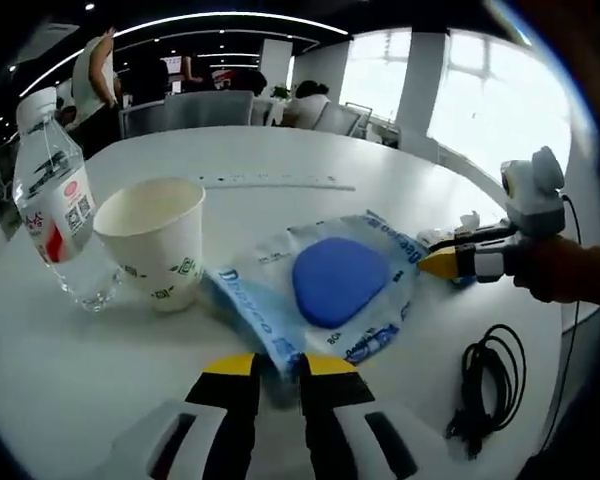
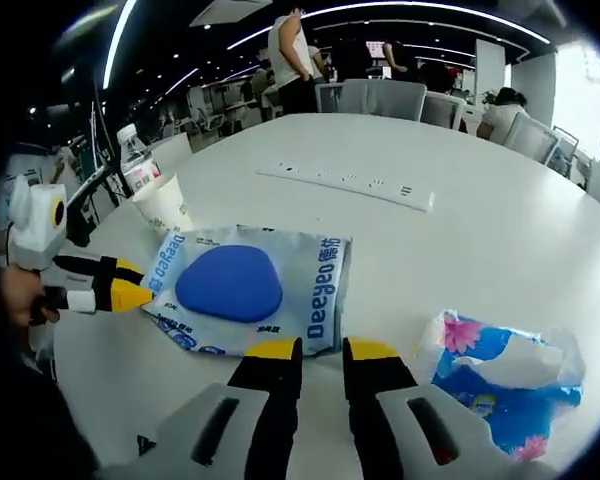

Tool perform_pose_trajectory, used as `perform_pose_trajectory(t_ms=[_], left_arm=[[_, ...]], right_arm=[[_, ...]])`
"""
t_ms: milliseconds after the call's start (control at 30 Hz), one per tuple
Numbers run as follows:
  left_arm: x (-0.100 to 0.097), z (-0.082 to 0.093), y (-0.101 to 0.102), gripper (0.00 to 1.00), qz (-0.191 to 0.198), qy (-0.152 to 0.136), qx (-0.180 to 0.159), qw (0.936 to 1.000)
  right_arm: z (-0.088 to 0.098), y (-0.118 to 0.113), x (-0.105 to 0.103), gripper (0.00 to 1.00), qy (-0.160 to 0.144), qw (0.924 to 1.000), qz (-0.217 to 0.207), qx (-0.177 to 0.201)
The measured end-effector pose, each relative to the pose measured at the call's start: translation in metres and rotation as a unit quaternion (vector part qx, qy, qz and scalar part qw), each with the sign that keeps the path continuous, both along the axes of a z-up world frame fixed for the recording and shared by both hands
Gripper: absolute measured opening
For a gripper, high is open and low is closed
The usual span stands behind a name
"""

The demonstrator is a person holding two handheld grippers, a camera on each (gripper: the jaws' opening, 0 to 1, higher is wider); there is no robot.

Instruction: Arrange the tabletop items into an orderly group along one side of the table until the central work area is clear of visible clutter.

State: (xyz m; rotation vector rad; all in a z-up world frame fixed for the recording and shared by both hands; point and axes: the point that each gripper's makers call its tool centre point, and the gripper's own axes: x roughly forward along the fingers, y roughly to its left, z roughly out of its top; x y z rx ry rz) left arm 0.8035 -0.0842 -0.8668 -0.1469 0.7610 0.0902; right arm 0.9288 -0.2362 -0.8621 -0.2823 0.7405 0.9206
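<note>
The wet-wipe pack (image 1: 330,295) lies just ahead of both sets of jaws, flat on the white table (image 1: 280,150). It looks light, soft and floppy, with a slick film skin and a stiffer blue lid in its middle; the flat sealed edges seem the best places to pinch, since the body would sag or slide under a squeeze.

In the left gripper view, the left gripper (image 1: 278,375) has its yellow-tipped jaws drawn close together around the near edge of the pack, apparently gripping it. The right gripper (image 1: 442,262) comes in from the right, its tip at the pack's far edge.

In the right gripper view, the right gripper's jaws stand a little apart, tips touching or just short of the pack's near edge; whether they pinch it I cannot tell.

Beyond the left jaws stand a paper cup (image 1: 155,240) and a water bottle (image 1: 52,195), touching or nearly so. A black cable (image 1: 490,385) lies to their right. A floral tissue pack (image 2: 505,375) sits right of the right jaws, a power strip (image 2: 345,183) well beyond.
</note>
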Motion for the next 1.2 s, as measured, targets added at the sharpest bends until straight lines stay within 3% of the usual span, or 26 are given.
perform_pose_trajectory(t_ms=[267,400,633,867,1067,1200], left_arm=[[-0.001,-0.005,-0.008,0.05,-0.013,0.004,-0.006,0.9999],[0.001,-0.001,-0.011,0.00,-0.040,0.001,0.002,0.9992],[0.005,0.002,-0.011,0.00,-0.070,0.003,0.018,0.9974],[0.020,0.027,-0.015,0.00,-0.107,-0.023,0.048,0.9928],[0.030,0.028,-0.012,0.00,-0.125,-0.033,0.061,0.9897],[0.035,0.029,-0.010,0.00,-0.131,-0.031,0.065,0.9888]], right_arm=[[-0.006,0.002,-0.004,0.00,0.001,0.9999,0.010,-0.006],[-0.006,0.002,-0.006,0.00,-0.005,0.9999,0.012,-0.009],[0.006,0.000,-0.010,0.00,-0.025,0.9996,0.015,-0.005],[0.020,-0.009,-0.004,0.00,-0.046,0.9989,-0.005,0.005],[0.031,-0.019,-0.011,0.00,-0.051,0.9981,-0.032,0.017],[0.028,-0.021,-0.014,0.00,-0.050,0.9977,-0.041,0.020]])
